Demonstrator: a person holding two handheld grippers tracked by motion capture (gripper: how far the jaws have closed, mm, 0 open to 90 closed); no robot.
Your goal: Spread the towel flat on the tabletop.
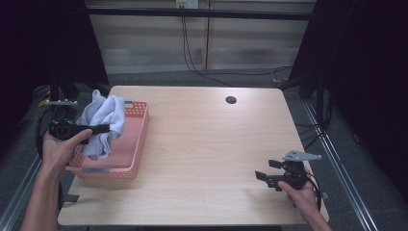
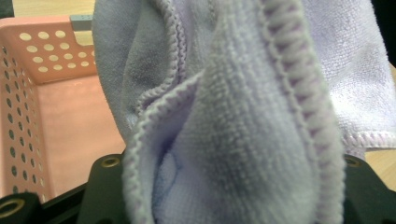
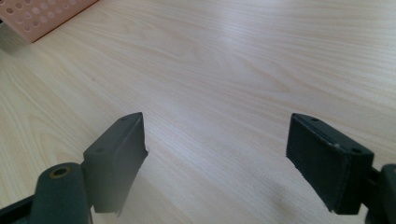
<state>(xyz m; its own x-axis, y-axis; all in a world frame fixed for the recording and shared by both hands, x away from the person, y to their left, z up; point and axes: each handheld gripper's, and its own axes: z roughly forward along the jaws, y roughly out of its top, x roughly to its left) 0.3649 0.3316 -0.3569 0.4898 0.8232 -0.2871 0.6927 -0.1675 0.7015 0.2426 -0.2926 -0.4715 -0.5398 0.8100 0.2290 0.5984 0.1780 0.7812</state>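
Nearest you, R hand: your right gripper (image 1: 265,177) sits at the near-right part of the counter (image 1: 207,144), low over the wood, jaws pointing toward the middle. In the right gripper view its jaws stand wide apart w/ nothing between them, just bare wood grain below, and a corner of the pink basket (image 3: 44,14) at the top left, well apart.

L side: your left gripper (image 1: 103,128) is raised over the basket (image 1: 137,144), which sits at the counter's left edge. Jaws are closed on a lavender microfibre towel (image 1: 103,122), roughly half open w/ a thick bunch of cloth clamped between them. The towel hangs from the jaws above the basket's interior, folds drooping down; can't tell if the lowest fold touches the basket floor. In the left gripper view the towel (image 2: 233,116) sits right up against the camera, stitched hem running down the front, perforated basket wall (image 2: 28,93) behind it at left.

Farther off: a round cable hole (image 1: 231,100) in the counter near the far edge, well apart from both grippers.
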